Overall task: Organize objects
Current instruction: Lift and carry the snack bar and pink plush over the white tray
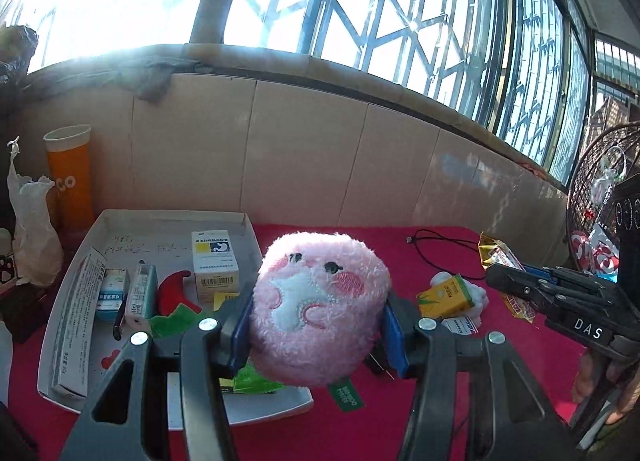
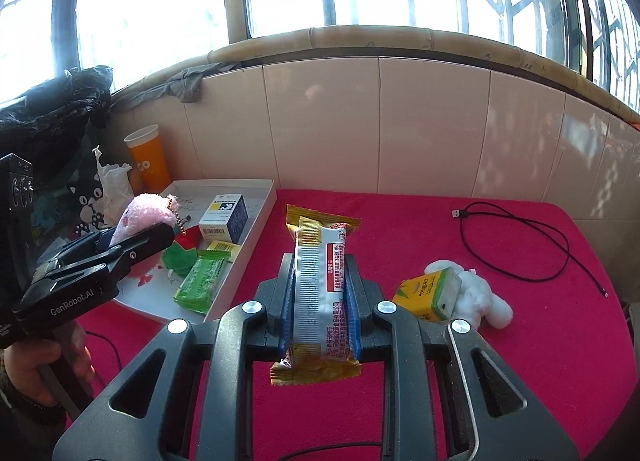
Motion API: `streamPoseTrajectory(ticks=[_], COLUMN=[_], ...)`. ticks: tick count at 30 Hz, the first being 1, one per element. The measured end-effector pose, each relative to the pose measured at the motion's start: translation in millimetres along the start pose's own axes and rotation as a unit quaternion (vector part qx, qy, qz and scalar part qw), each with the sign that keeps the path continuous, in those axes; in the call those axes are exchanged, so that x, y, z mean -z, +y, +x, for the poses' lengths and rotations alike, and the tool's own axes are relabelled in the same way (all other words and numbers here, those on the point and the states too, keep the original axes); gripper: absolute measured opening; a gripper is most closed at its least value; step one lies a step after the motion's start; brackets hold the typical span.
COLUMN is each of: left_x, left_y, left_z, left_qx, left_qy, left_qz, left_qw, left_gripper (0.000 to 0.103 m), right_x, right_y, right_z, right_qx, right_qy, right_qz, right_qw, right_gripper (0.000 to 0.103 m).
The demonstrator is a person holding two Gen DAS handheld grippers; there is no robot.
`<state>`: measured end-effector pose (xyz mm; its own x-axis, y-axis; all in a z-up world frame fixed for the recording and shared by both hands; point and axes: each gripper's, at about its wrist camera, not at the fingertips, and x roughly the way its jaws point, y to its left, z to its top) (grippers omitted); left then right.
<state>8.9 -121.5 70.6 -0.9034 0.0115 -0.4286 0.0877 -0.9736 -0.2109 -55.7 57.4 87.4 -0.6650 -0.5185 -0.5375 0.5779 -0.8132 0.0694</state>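
The sorting looks about half done: the white tray [image 1: 60, 341] on the red bench [image 2: 540, 341] already holds medicine boxes [image 1: 215, 265] and green packets [image 2: 202, 281]. The left tool [image 1: 316, 325] clamps a pink plush toy [image 1: 320, 309] beside the tray; the right tool [image 2: 320, 301], marked "DAS", pinches a snack bar [image 2: 320, 293]. A yellow carton [image 2: 430, 293], white plush [image 2: 488, 301] and cable [image 2: 520, 237] remain. The left tool reads "GenRobot.AI".

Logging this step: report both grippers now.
Left gripper: closed on the pink plush toy.
Right gripper: closed on the snack packet.

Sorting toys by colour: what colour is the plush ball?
Pink plush ball, white patch; clearest in left wrist view.
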Motion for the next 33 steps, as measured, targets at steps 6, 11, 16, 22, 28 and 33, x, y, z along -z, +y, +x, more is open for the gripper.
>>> streamPoseTrajectory(ticks=[6,11,16,22,28,33], left_x=[-0.3,-1.4,-2.3,0.5,0.8,-0.9], left_y=[23.5,43.4,67.1,90.4,105.3,116.0], left_z=[-5.4,-10.5,-16.2,-16.4,-11.6,-4.0], left_qx=[-0.015,-0.035,-0.056,-0.078,-0.093,-0.104], left_qy=[-0.005,-0.014,-0.021,-0.016,-0.008,0.003], left_qz=[-0.021,-0.037,-0.052,-0.061,-0.061,-0.056], left_qw=[0.9996,0.9986,0.9969,0.9950,0.9937,0.9929], left_gripper=[0.054,0.054,0.054,0.054,0.054,0.054], right_x=[-5.9,-10.4,-14.4,-17.1,-23.4,-28.7], right_y=[14.4,29.5,47.0,65.2,84.1,106.4], right_z=[11.9,22.9,34.0,47.1,65.5,84.2], right_qx=[-0.013,-0.025,-0.034,-0.045,-0.066,-0.092], right_qy=[0.006,0.014,0.024,0.031,0.046,0.063], right_qz=[-0.001,-0.008,-0.018,-0.024,-0.025,-0.021], right_qw=[1.000,1.000,0.999,0.998,0.996,0.994], right_gripper=[0.021,0.021,0.021,0.021,0.021,0.021])
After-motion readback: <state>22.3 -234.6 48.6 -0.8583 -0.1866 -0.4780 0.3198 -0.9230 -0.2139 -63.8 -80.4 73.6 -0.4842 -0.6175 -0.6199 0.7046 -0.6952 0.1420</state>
